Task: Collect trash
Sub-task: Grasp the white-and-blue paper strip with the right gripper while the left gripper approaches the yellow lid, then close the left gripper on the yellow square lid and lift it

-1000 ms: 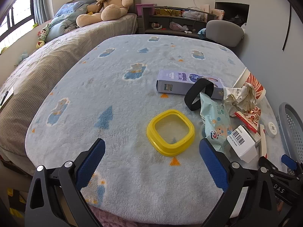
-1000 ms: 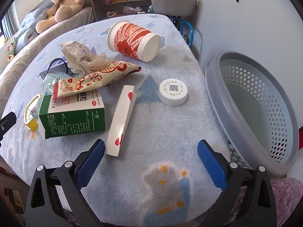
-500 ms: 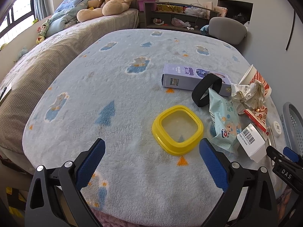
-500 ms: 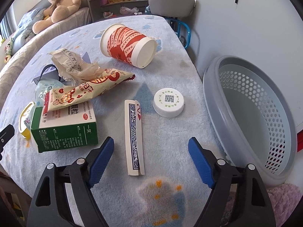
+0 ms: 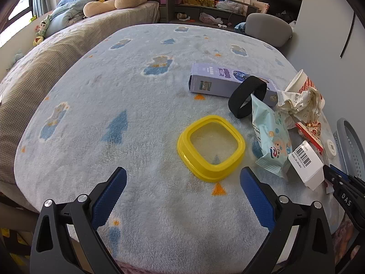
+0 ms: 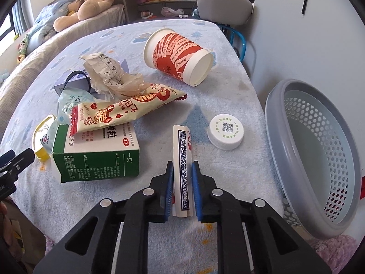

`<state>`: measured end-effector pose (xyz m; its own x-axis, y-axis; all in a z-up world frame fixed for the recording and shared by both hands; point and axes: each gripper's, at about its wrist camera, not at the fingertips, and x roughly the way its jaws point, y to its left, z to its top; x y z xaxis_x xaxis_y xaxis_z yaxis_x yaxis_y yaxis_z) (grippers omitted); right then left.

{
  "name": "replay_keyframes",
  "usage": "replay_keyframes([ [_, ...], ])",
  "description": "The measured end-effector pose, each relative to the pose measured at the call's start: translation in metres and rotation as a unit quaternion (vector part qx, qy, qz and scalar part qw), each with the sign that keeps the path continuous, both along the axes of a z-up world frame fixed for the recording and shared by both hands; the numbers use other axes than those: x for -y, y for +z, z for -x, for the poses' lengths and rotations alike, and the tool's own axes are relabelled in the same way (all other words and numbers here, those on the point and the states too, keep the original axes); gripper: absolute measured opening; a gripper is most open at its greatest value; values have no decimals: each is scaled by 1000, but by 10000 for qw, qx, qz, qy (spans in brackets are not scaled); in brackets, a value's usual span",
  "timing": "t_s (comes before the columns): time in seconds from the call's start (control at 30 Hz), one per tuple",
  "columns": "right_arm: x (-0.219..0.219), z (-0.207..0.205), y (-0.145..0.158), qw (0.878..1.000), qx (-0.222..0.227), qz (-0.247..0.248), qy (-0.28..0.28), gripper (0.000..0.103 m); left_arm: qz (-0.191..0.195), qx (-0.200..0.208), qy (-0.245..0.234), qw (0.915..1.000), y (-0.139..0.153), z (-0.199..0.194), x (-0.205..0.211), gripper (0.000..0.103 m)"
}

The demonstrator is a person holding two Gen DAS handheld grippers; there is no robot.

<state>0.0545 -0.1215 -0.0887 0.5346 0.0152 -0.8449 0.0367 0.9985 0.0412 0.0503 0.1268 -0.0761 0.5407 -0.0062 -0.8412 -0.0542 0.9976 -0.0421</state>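
2 tools: right tool (image 6: 181, 180) pinches the card packet (image 6: 182, 159), hiding its base; left tool (image 5: 182, 194) gapes, holding nothing.

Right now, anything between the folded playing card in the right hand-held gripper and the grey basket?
Nothing visible. The right hand-held gripper is shut on the playing card; the grey basket sits to its right, with bare blanket between. The white cap lies farther ahead, off that line.

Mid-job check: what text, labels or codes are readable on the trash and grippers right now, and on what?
"LOVE": red-and-cream snack wrapper.
"OTC": green medicine box; its other print is too small to read.
"DAS": side of the right gripper, seen from the left wrist.
QR code: white bottle cap; ring text unreadable.
Barcode: white end of the box; digits unreadable.
Red paper cup: characters too blurred.
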Motion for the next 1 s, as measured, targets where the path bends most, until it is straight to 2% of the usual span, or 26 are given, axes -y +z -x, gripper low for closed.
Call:
replay_keyframes([
  [0.1, 3, 5, 3, 9998, 46, -205, 18, 16, 16, -84, -54, 9999, -6, -3, 4, 95],
  [0.3, 6, 12, 10, 9994, 120, -310, -13, 16, -74, -180, -51, 9998, -17, -11, 8, 95],
  [0.7, 9, 15, 12, 9992, 171, -354, -34, 16, -192, -142, 381, 9990, -13, -17, -22, 95],
  [1.0, 10, 19, 16, 9989, 229, -399, -21, 16, 219, -71, 179, 9996, 3, -22, -14, 95],
])
